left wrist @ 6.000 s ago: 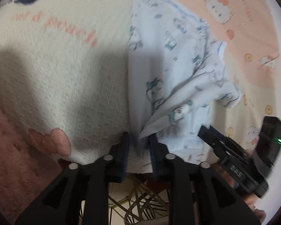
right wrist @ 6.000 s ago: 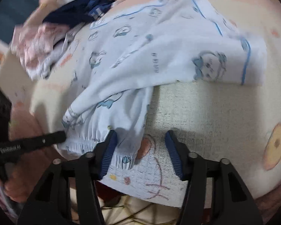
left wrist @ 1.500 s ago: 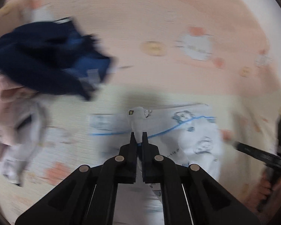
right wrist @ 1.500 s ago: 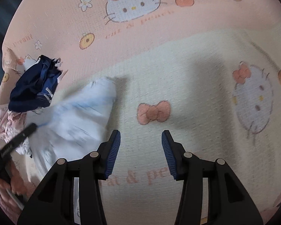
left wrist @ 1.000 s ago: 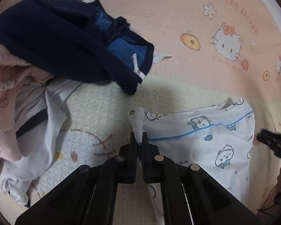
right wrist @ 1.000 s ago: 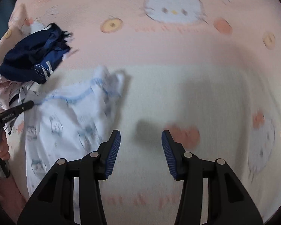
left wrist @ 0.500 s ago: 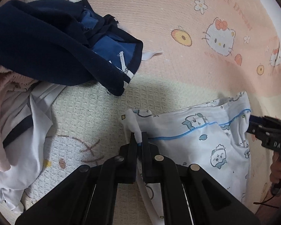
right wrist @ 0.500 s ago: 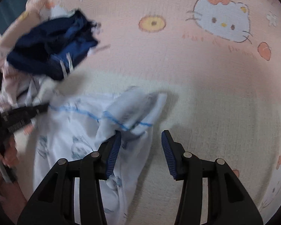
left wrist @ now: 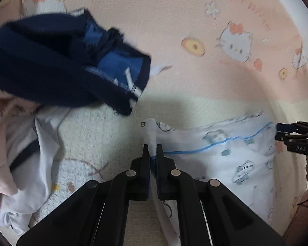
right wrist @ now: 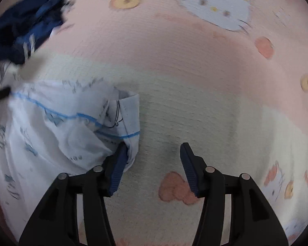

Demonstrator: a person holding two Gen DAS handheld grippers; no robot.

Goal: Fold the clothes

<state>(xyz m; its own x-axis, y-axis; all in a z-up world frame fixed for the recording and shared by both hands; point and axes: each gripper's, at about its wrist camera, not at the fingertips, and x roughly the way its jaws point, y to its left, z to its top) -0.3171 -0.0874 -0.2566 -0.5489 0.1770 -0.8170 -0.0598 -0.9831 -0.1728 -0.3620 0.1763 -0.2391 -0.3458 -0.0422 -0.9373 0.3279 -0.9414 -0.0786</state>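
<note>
Left gripper clamped tight on a corner of the white printed garment; the pinched cloth sticks up just past the jaw tips and the rest spreads off to the right of the jaws, flat on the blanket; a blue piping line runs from the pinch point across the garment; at its far right edge the right gripper shows as a dark tip, close against the cloth, contact not clear from this side.

Right gripper has jaws apart, gripping nothing; the garment's other corner lies just ahead of the left-hand jaw, folded over on itself; cloth edge drapes against that jaw's inner pad; the right-hand jaw is clear of it, bare blanket between the two jaws; a pink bow print sits on the blanket between the fingers, nearer the right one.

Navy garment crumpled ahead and left of the left jaws, apart from the white one; pink and white clothes heaped left of those jaws, partly under the navy one; both views blurred in places.
</note>
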